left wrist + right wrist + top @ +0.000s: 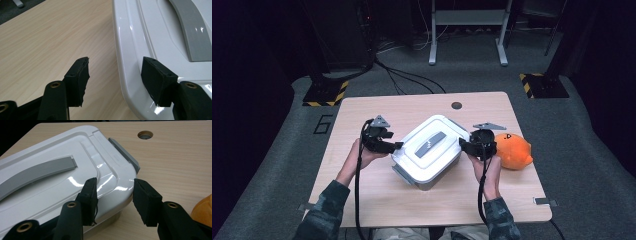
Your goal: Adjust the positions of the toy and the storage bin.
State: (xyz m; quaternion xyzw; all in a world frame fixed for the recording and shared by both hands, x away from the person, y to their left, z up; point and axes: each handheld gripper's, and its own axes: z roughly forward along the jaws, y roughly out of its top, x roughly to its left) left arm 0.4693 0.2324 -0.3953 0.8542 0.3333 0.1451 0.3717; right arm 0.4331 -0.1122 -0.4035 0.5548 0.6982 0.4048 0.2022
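White lidded box, grey handle with a small unreadable mark, stood mid-table. Left gripper and right gripper straddled opposite lid corners, jaws parted, not clamping. Orange plush toy beside it.

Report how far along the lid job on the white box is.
Done: both tongs are in place, the left tongs astride one lid corner, the right tongs astride the opposite corner, jaws open around the rim. In hand: taking hold. Left: the lid still sits on the box, and the grey latch looks closed.
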